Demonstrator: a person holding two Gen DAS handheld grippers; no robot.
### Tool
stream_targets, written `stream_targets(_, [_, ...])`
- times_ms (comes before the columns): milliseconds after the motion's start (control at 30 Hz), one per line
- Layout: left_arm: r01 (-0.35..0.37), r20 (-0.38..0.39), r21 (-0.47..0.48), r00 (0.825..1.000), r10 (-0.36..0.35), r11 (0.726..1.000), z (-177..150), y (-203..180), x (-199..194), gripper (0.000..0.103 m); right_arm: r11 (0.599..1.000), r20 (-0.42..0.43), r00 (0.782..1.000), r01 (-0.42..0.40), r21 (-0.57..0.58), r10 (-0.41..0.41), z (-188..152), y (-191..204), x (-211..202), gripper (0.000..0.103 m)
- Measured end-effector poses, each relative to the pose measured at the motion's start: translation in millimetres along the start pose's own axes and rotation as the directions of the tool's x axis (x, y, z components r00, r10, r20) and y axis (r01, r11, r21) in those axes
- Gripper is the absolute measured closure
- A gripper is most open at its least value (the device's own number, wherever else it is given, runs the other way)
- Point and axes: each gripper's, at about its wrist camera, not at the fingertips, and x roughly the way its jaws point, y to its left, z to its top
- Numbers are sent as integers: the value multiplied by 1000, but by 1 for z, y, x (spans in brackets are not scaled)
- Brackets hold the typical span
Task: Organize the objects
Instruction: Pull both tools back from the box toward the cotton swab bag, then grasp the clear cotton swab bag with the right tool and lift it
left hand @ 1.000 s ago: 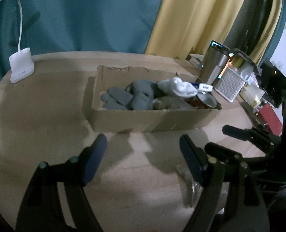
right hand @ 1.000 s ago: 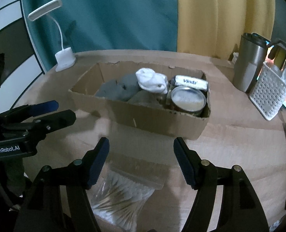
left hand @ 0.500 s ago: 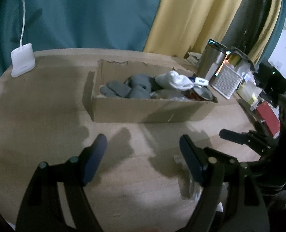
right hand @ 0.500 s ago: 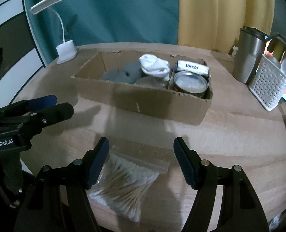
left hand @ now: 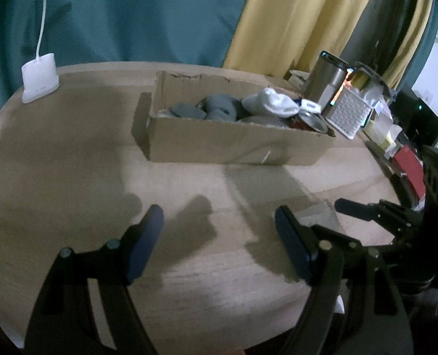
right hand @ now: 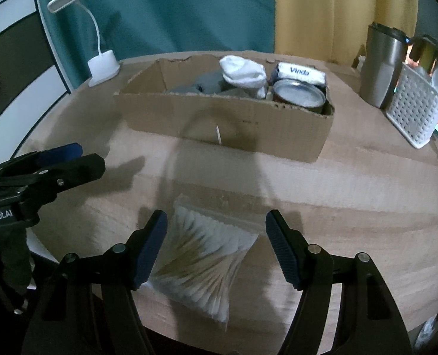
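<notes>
Clearly "Vinda" on tissue pack (right hand: 300, 73); "GenRobot.AI" on left tool (right hand: 70, 159).

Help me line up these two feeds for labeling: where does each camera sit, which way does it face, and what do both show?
Left wrist: on the left gripper, looking forward over bare table at the cardboard box; its own open fingers show, the right gripper at right.
Right wrist: on the right gripper, looking down at the bag of cotton swabs, box beyond; its own open fingers show, the left gripper at left.
Shared: box, white sock, can, desk lamp.
</notes>
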Motion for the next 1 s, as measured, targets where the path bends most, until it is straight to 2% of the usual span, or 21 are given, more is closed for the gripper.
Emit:
stream_targets(367, [4,-27,-5,1000,-5,1000,-11,3,5,24,999,-40,999,-17,39,18,-15,-2,6,31])
stream_targets(700, [1,-38,-20,999,-2,1000,-12,10,9,24,1000,-58,998,-20,24,21,-15,5,16,31])
stream_targets(833, [2,-40,-24,999,-3,1000,-11,13,10,24,1000,-60,998,-20,6,21,-14,9,19,41])
stream_targets(900, [1,-39,-25,999,-2,1000,-10,14,11,24,1000,-59,998,-30,2,30,-12,9,19,50])
stream_targets(1000, [-1,-36,-26,999,0,1000,-8,16,10,24,999,-52,998,-41,2,41,-9,8,17,56])
